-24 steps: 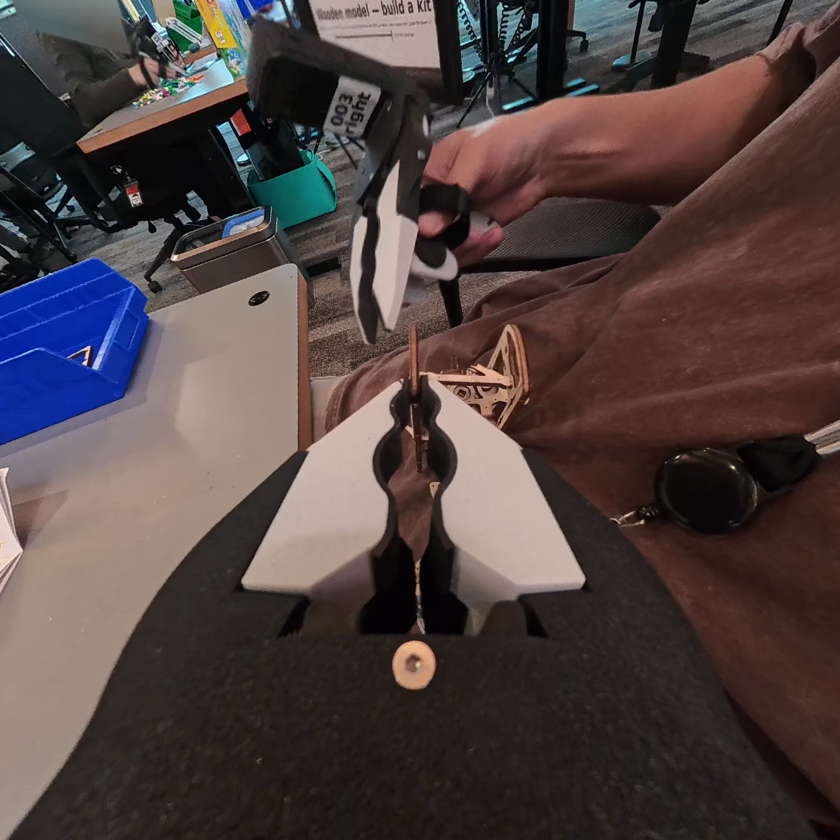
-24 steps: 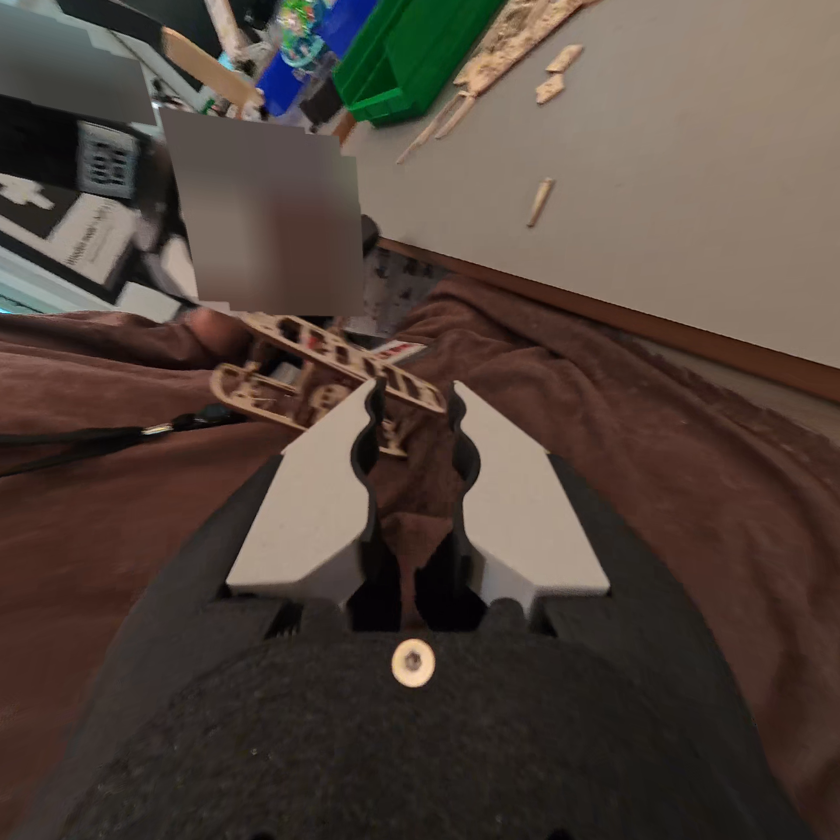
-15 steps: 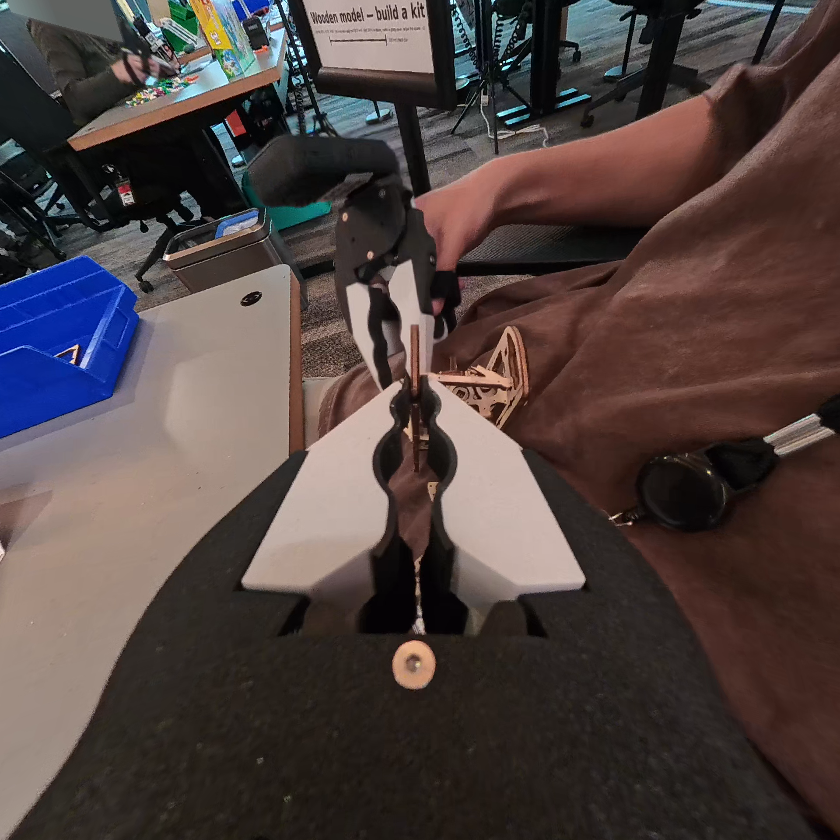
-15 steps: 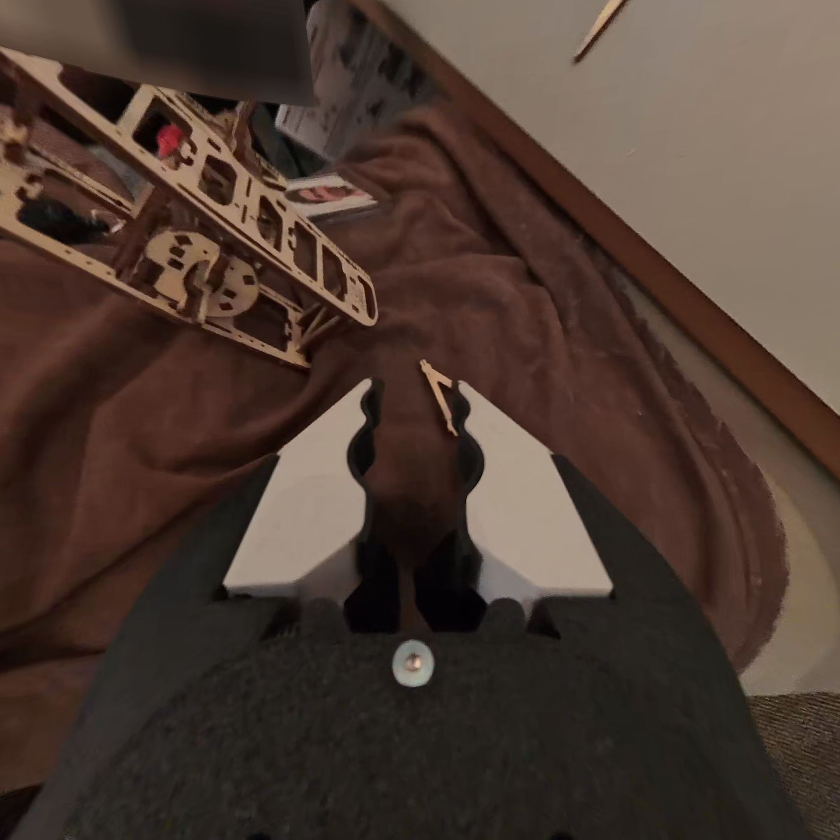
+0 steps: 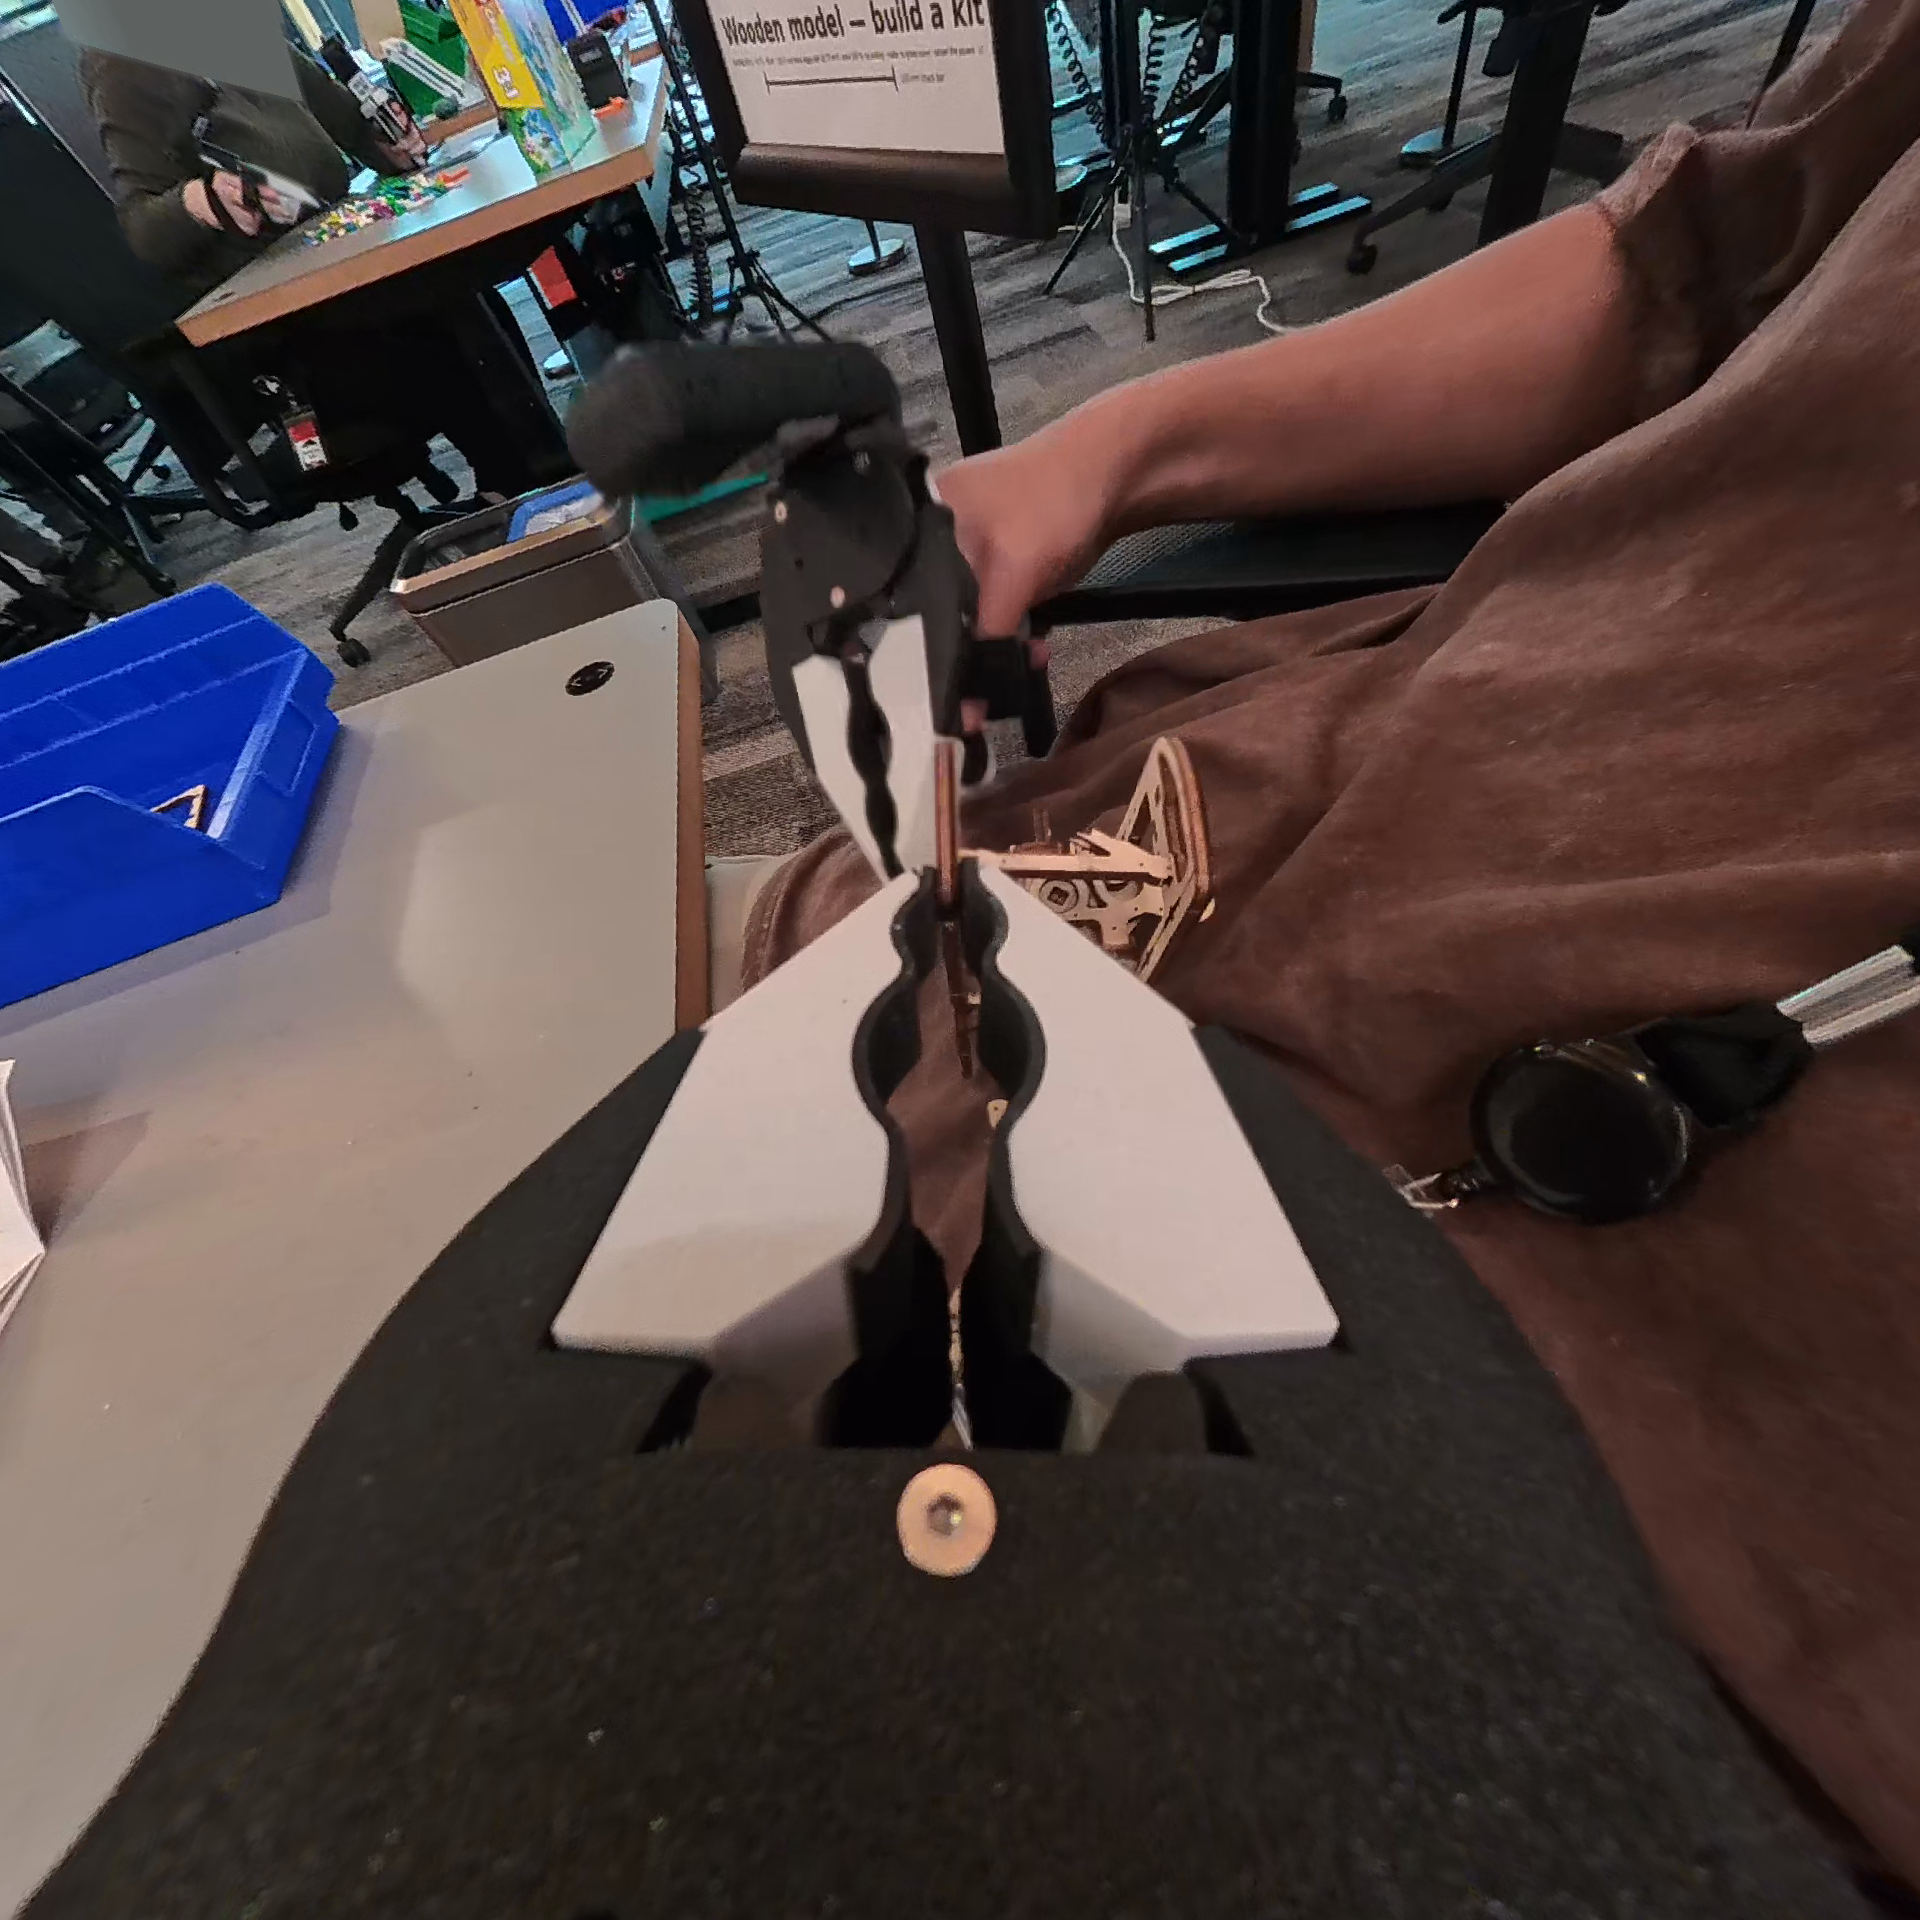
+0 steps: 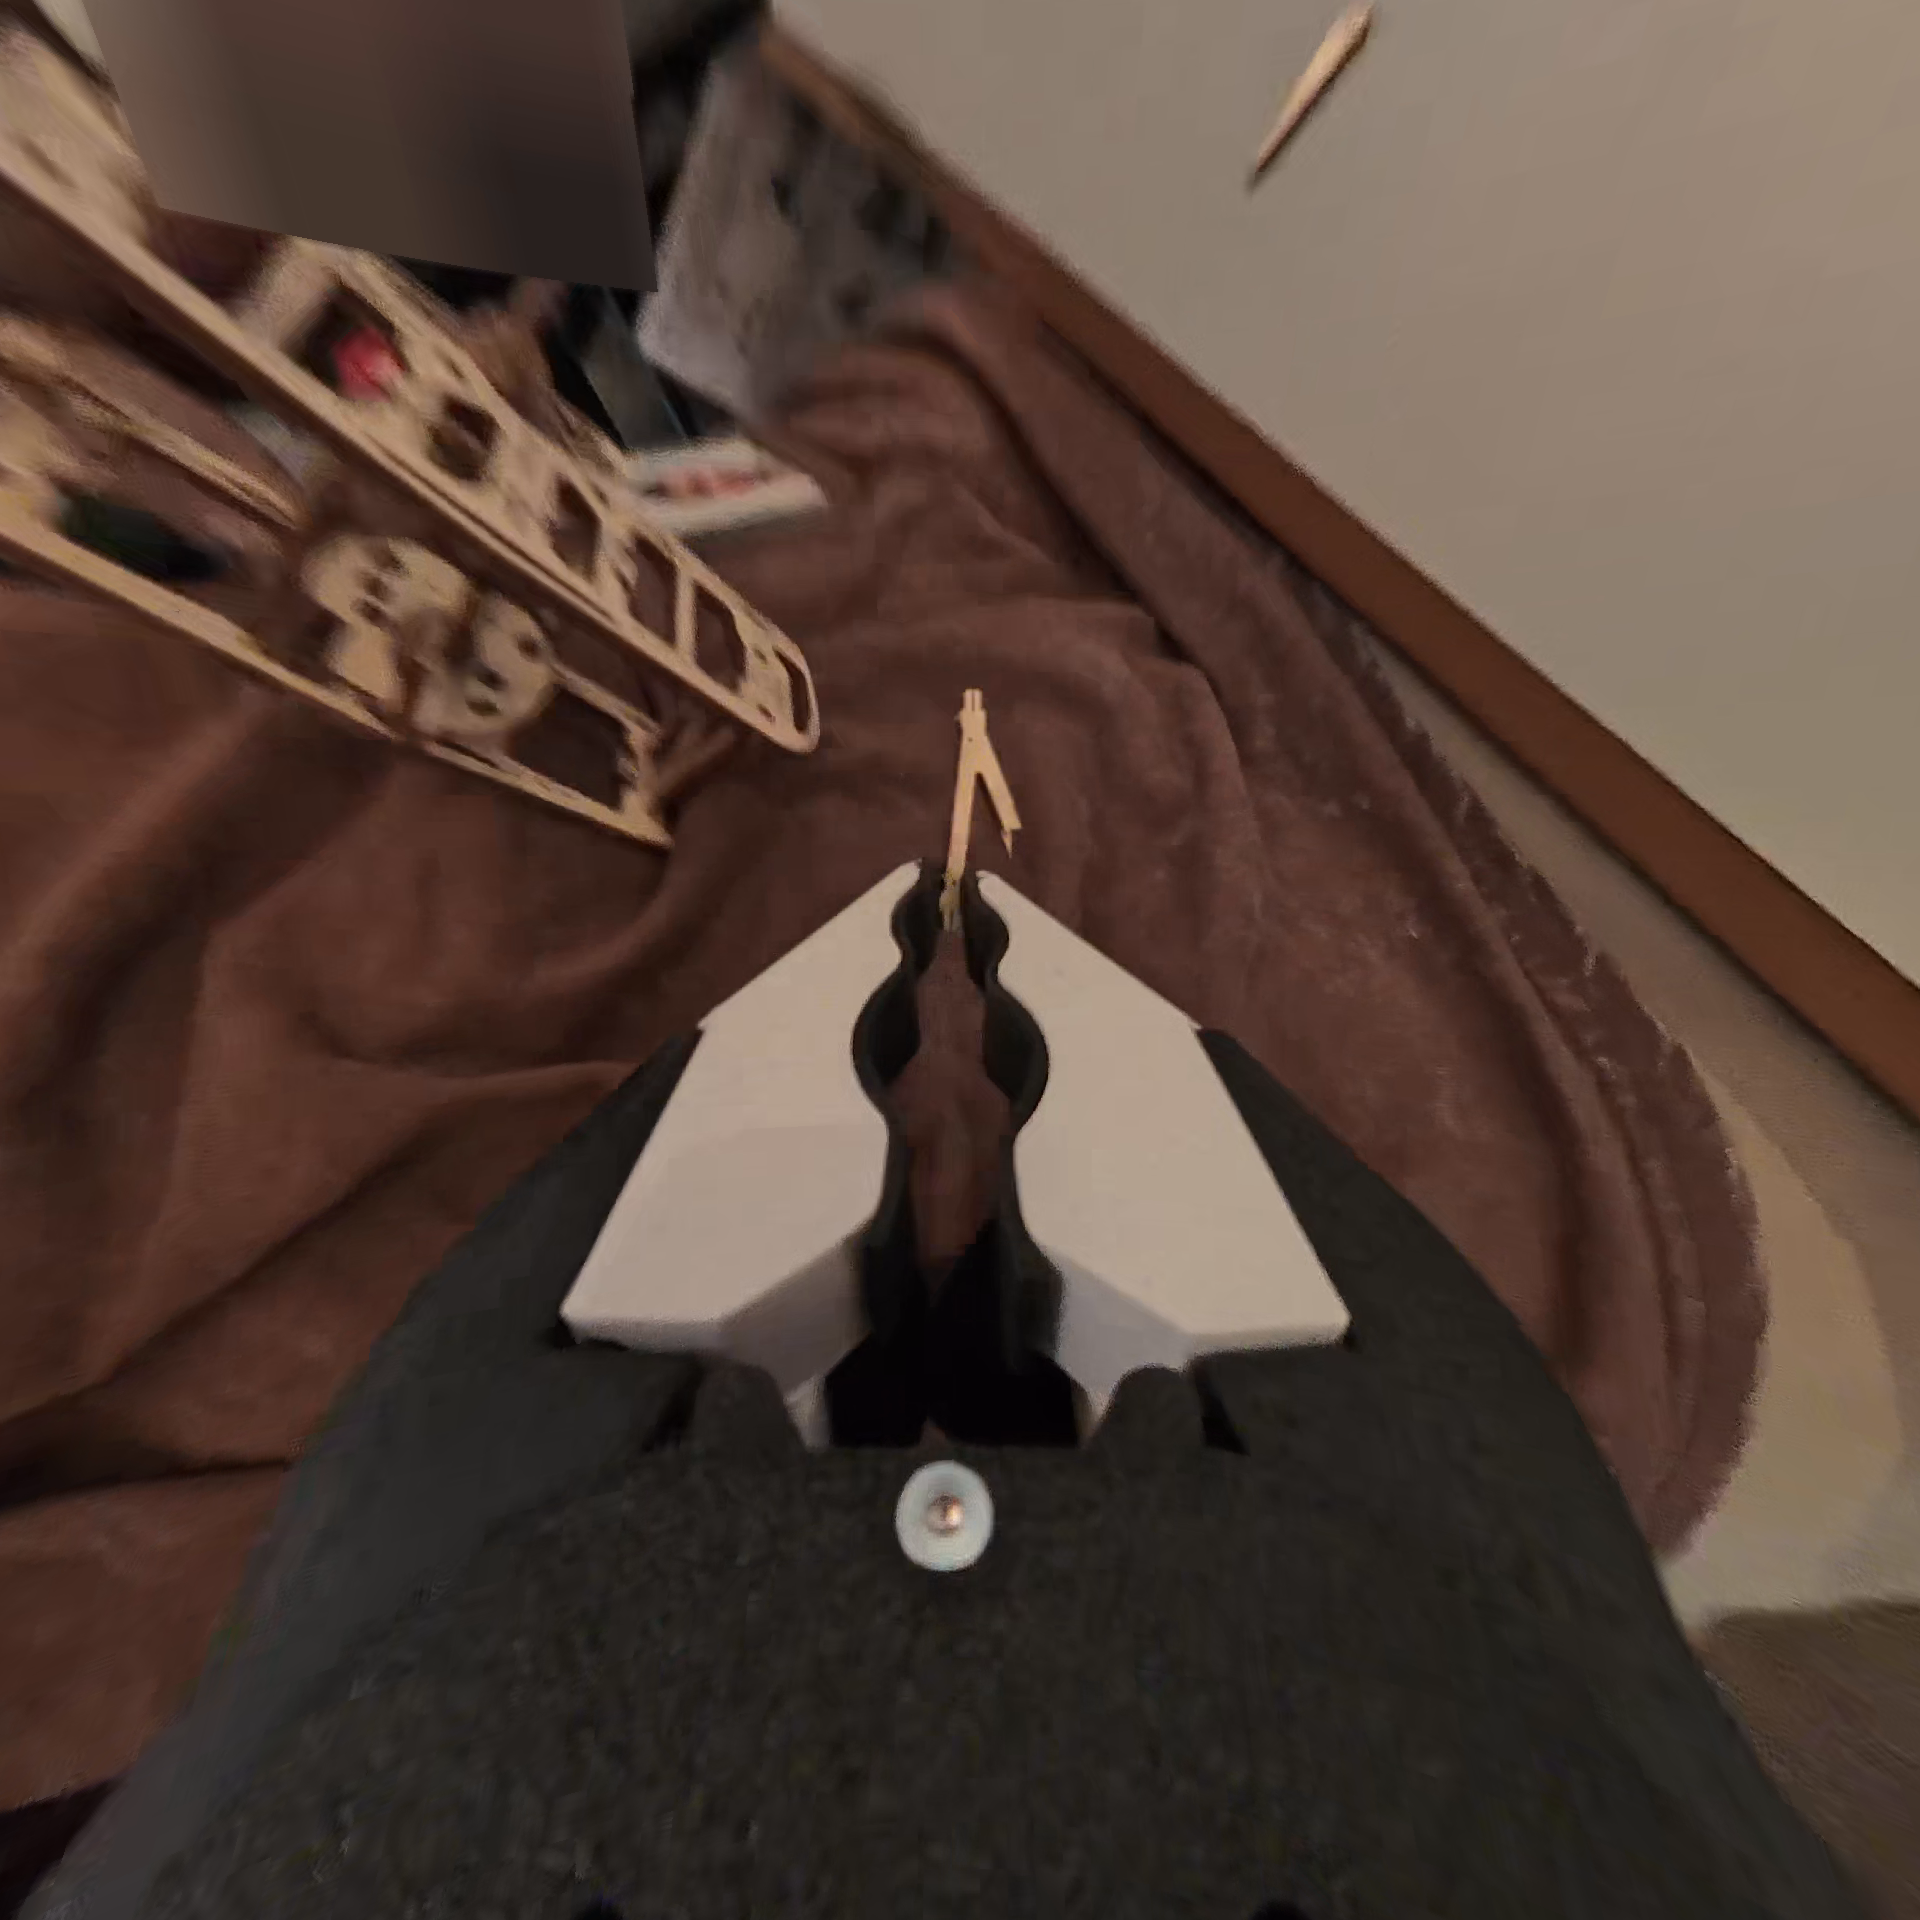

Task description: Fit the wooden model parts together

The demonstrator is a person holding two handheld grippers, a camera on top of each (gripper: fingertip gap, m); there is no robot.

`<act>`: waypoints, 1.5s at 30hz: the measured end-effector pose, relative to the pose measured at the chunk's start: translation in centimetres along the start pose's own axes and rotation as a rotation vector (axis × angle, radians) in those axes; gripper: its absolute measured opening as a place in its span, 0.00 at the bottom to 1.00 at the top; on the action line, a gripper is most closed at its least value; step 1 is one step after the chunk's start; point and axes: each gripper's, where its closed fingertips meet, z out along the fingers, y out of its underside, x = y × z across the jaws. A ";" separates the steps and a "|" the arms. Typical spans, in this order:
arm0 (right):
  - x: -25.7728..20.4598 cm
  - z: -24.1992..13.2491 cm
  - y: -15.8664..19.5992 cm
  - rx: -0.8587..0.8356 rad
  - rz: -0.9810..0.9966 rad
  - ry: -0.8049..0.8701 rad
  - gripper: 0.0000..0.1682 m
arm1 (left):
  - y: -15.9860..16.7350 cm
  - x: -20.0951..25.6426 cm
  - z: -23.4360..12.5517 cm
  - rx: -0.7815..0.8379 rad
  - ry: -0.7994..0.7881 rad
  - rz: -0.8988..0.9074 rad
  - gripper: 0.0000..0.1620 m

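Note:
My left gripper (image 5: 943,883) is shut on the edge of the pale wooden model frame (image 5: 1117,868), which reaches out to the right over the brown-clothed lap (image 5: 1558,727). My right gripper (image 6: 951,883) is shut on a small thin forked wooden piece (image 6: 977,774) that sticks up from its tips just above the lap. The same frame (image 6: 499,623) shows blurred at the upper left of the right wrist view. In the left wrist view the right gripper (image 5: 899,831) points down beside the frame's held edge.
A grey table (image 5: 416,935) with a blue bin (image 5: 135,769) lies to the left. A black badge reel (image 5: 1579,1127) hangs on the lap. A loose wooden sliver (image 6: 1314,88) lies on the table top (image 6: 1558,312). A sign stand (image 5: 935,208) stands beyond. The grippers' ends are close to 15 centimeters from one another.
My right gripper came down to the lap beside the frame and closed on the small forked piece that lay on the cloth. The left gripper kept its hold.

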 end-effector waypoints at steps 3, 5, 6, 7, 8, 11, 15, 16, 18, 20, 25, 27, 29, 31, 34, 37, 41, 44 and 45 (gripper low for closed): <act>0.1 -2.3 -3.9 0.256 0.246 -0.141 0.02 | 0.0 0.0 0.0 0.011 0.010 -0.015 0.00; 2.5 -3.0 -5.8 0.391 0.549 -0.260 0.02 | -0.1 0.1 0.1 0.019 0.022 -0.020 0.00; 4.1 -2.8 -6.4 0.434 0.708 -0.329 0.02 | -0.2 0.2 0.2 0.021 0.026 -0.022 0.00; 5.9 -2.6 -7.2 0.493 0.834 -0.386 0.01 | -0.2 0.2 0.2 0.021 0.026 -0.021 0.00; 8.1 -1.9 -7.2 0.497 0.925 -0.377 0.01 | -0.2 0.2 0.2 0.020 0.025 -0.020 0.00; 13.4 0.6 -5.4 0.335 0.923 -0.126 0.02 | -0.2 0.2 0.1 0.023 0.020 -0.028 0.00; 16.5 -0.3 -4.6 0.202 0.785 0.135 0.03 | -0.1 0.1 -0.1 0.032 0.015 -0.042 0.00; 17.1 -0.4 -4.1 0.163 0.763 0.187 0.06 | -0.1 0.0 -0.1 0.032 0.012 -0.044 0.00; 18.6 -1.0 -3.1 0.113 0.696 0.289 0.02 | -0.1 -0.1 -0.2 0.032 0.008 -0.049 0.00; 19.1 -1.5 -3.7 0.135 0.660 0.290 0.13 | 0.0 -0.1 -0.3 0.032 0.001 -0.053 0.00; 17.9 -2.3 -5.4 0.063 0.281 0.369 0.19 | 0.0 0.0 -0.7 0.031 -0.024 -0.049 0.00; 17.0 -1.6 -5.8 0.031 0.204 0.387 0.19 | 0.0 0.0 -0.7 0.032 -0.026 -0.051 0.00; 17.0 -0.6 -5.2 -0.040 0.162 0.430 0.18 | -0.1 0.0 -0.6 0.033 -0.026 -0.048 0.00; 17.6 -0.2 -4.1 -0.132 0.118 0.516 0.17 | -0.2 0.0 -0.6 0.034 -0.025 -0.043 0.00; 17.9 0.4 -3.6 -0.167 0.100 0.582 0.10 | -0.2 0.0 -0.5 0.036 -0.020 -0.039 0.00; 18.0 0.5 -3.7 -0.156 0.161 0.580 0.01 | -0.3 -0.1 -0.4 0.040 -0.007 -0.036 0.00; 12.2 2.0 -10.5 0.238 0.564 -0.059 0.00 | -0.3 -0.1 -0.3 0.048 0.014 -0.036 0.01; 11.6 2.4 -13.2 0.339 0.821 -0.385 0.00 | -0.4 -0.2 -0.2 0.054 0.027 -0.040 0.00; 12.1 3.3 -13.1 0.313 0.880 -0.414 0.00 | -0.4 -0.1 -0.2 0.056 0.033 -0.042 0.00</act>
